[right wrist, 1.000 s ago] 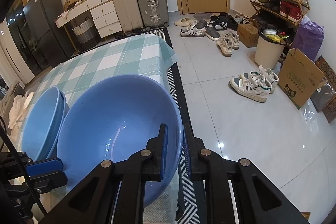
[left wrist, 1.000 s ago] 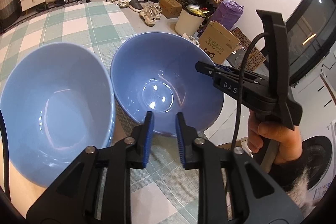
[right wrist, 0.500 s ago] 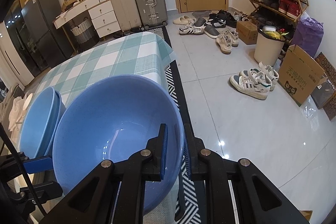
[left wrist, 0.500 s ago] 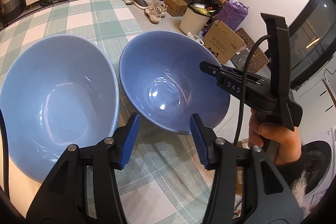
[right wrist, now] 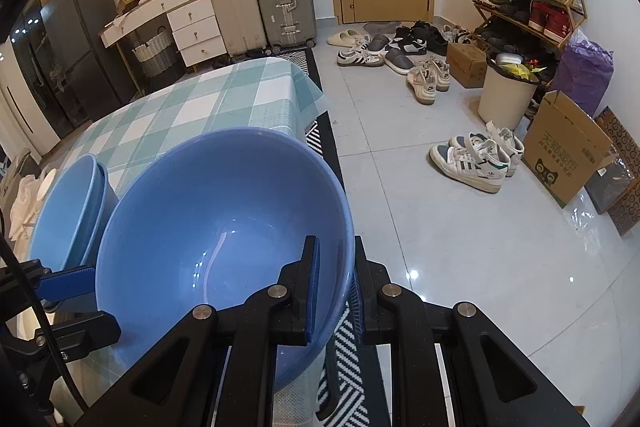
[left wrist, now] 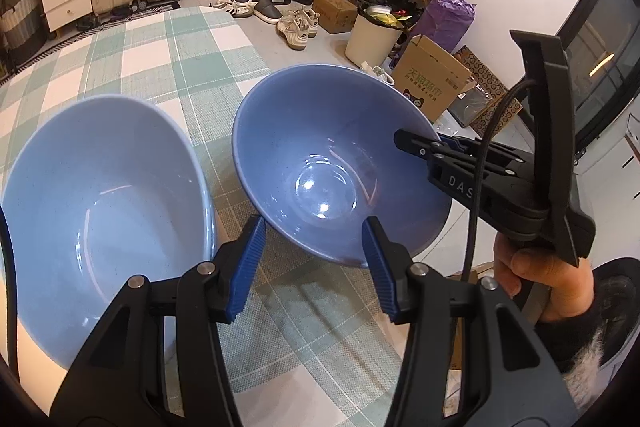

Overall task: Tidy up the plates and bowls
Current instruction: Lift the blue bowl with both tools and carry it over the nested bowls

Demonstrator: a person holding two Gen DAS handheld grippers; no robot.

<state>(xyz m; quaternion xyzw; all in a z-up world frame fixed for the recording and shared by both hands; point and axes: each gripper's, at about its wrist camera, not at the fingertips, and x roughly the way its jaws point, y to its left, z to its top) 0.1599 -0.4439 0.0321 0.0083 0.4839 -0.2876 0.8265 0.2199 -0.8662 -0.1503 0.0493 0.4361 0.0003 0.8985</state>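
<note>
Though wide and deep, probably not very heavy, judging by the thin wall. Largest first: the bench [left wrist: 160,75], checked green and white, reaching far and to the left. On it, at the near left, a stack of blue bowls [left wrist: 100,219], seemingly two nested, as seen from the right wrist view. Just right of the stack, at the right edge of the bench, one more blue bowl [left wrist: 320,155], tilted and seemingly lifted a little.

Stiff, glazed and glossy inside: likely slippery and breakable, so no knocking of rim against rim.

Right tongs [right wrist: 336,267] closed on the right rim of this bowl, one pad inside and one outside. Best hold judged to be just there, pushed deep over the wall, since carried on one side only and likely to swing. Left tongs [left wrist: 312,251] open and empty, pads apart just before the near wall of the same bowl, touching nothing as far as can be told.

For nesting into the stack: lower gently, level, centre over centre.
</note>
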